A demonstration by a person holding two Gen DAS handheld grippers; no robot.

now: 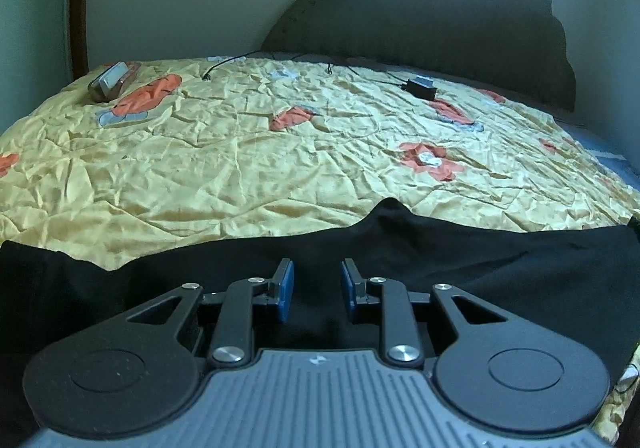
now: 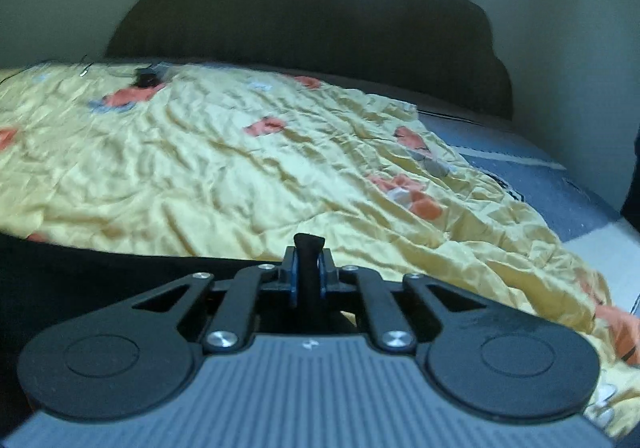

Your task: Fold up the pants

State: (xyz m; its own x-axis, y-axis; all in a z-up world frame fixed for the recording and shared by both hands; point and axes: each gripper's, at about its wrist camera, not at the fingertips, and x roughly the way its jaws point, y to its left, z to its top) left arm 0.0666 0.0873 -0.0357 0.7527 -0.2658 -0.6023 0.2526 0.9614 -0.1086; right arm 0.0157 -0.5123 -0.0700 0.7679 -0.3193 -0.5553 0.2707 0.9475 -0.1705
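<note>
The black pants (image 1: 480, 268) lie across the near edge of the bed, and their far edge rises in a small peak. My left gripper (image 1: 317, 284) sits over them. Its blue pads (image 1: 286, 288) stand a little apart, and black cloth fills the gap between them. In the right wrist view the pants (image 2: 100, 272) stretch off to the left. My right gripper (image 2: 308, 272) is shut on a pinched fold of that cloth. A black tip of the fold pokes up just past its fingertips.
A crumpled yellow bedspread (image 1: 248, 168) with orange flowers covers the bed. On it lie a brown case with a white device (image 1: 112, 82) at the far left, a black charger (image 1: 420, 86) and its cable. A dark headboard (image 1: 420, 28) stands behind. The grey mattress edge (image 2: 540, 176) shows on the right.
</note>
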